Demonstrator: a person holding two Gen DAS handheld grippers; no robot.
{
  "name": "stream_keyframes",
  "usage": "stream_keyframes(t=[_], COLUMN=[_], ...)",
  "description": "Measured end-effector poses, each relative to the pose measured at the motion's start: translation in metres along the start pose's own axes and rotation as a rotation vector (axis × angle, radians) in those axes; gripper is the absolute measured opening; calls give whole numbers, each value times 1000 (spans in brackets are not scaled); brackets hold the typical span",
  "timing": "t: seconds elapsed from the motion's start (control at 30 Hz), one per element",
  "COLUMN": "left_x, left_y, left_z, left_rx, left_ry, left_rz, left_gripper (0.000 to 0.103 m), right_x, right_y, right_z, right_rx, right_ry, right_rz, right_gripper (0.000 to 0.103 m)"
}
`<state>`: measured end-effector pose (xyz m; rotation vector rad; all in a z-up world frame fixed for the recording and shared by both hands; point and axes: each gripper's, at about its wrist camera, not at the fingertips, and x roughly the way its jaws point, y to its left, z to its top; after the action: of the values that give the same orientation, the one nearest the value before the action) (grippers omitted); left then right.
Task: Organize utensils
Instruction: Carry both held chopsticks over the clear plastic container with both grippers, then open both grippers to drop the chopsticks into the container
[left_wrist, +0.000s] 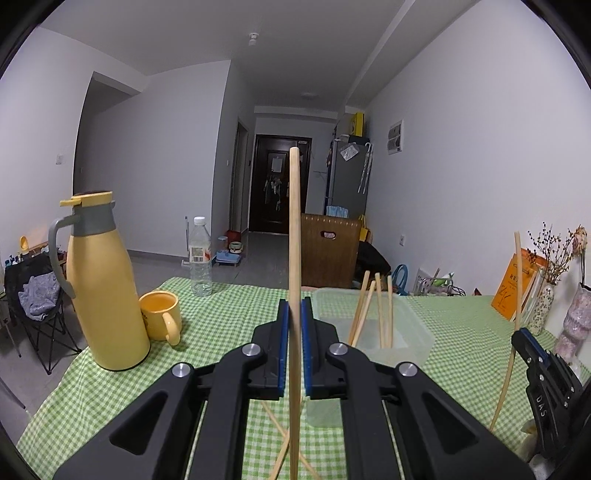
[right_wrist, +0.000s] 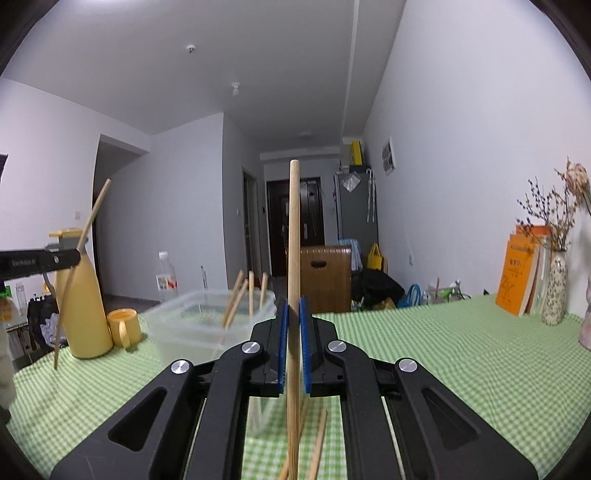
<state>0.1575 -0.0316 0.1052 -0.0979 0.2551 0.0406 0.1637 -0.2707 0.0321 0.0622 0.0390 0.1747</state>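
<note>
My left gripper (left_wrist: 294, 314) is shut on a wooden chopstick (left_wrist: 294, 236) that stands upright between its blue pads. My right gripper (right_wrist: 293, 314) is shut on another upright chopstick (right_wrist: 294, 236). A clear plastic container (left_wrist: 410, 325) sits on the green checked tablecloth just ahead and right of the left gripper, with several chopsticks (left_wrist: 376, 306) leaning inside it. In the right wrist view the container (right_wrist: 184, 325) is ahead and left. Loose chopsticks (right_wrist: 317, 443) lie on the cloth under both grippers. The right gripper also shows at the right edge of the left wrist view (left_wrist: 517, 338).
A yellow thermos jug (left_wrist: 103, 295) and a yellow mug (left_wrist: 160, 314) stand at the left, a water bottle (left_wrist: 200, 258) behind them. Orange books (right_wrist: 521, 273) and vases with dried flowers (right_wrist: 556, 291) line the right wall. The tablecloth (right_wrist: 443, 350) covers the table.
</note>
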Motion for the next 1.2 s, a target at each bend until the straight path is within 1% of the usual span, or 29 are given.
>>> stream_keyframes(t=[0.33, 0.63, 0.93, 1.2], left_x=[7, 22, 51, 96], left_y=[-21, -36, -46, -44], left_z=[24, 49, 67, 76], left_rx=[5, 9, -10, -54], left_ry=[-42, -97, -124, -115], left_rz=[-40, -64, -98, -116], left_gripper=[4, 4, 4, 4], right_x=[16, 48, 87, 124], right_y=[3, 1, 9, 23], right_z=[32, 51, 66, 71], right_rx=[2, 5, 20, 21], right_ry=[-62, -75, -73, -36], right_rz=[29, 62, 115, 193], right_gripper=[7, 7, 7, 7])
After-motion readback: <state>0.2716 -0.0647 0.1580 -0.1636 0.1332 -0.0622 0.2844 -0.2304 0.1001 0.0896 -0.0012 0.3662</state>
